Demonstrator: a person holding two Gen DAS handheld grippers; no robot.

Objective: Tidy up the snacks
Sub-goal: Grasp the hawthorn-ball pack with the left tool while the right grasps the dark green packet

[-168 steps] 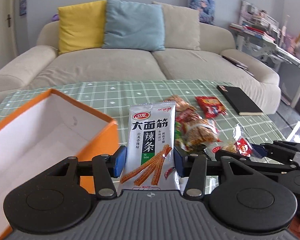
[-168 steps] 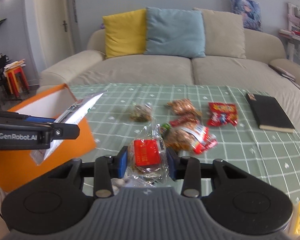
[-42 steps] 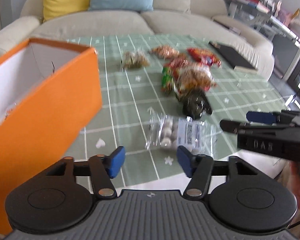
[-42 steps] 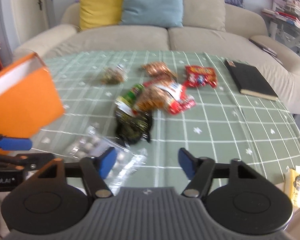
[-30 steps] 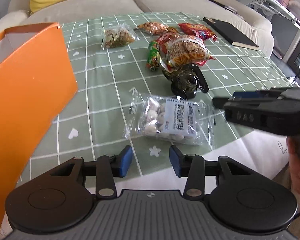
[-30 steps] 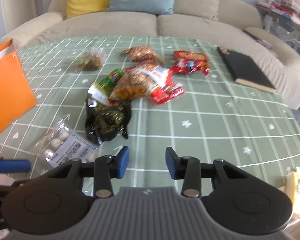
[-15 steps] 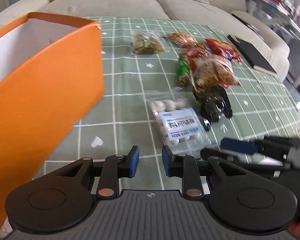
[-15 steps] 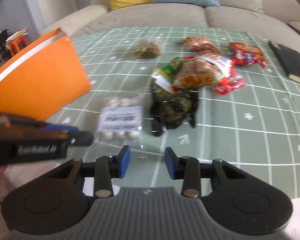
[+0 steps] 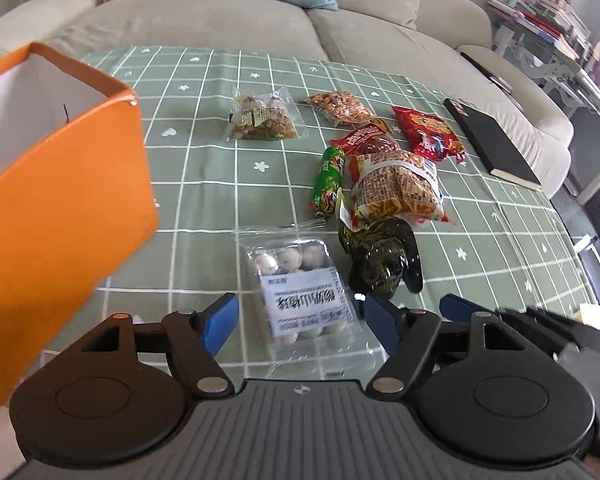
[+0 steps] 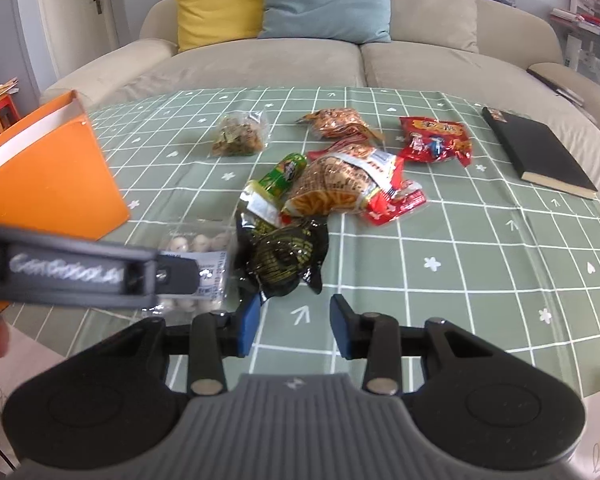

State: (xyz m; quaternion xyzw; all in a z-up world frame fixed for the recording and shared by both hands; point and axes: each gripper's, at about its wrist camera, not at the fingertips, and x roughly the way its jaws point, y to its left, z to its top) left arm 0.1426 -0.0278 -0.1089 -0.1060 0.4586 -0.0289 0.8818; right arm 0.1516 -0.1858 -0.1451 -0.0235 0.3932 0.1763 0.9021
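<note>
On the green checked tablecloth (image 9: 204,184), beside the orange box (image 9: 60,200), lies a clear pack of white balls (image 9: 300,292): light, crinkly, slippery; best pinched across its flat sides. Left gripper (image 9: 298,318) jaws, just opened, straddle it; right gripper (image 10: 294,328) nearly closed, empty.

The clear pack of small white balls (image 9: 300,286) has a white label with big dark Chinese letters on it, seen upside down from the left wrist view and too hard to read.

The side of the left gripper (image 10: 66,272) has white letters in the right wrist view — they are blurred, and only a start like "Gen" can be made out.

The red bag (image 10: 436,140) has yellow writing at the top — too small to read. The other snack bags have print that is too small as well.
</note>
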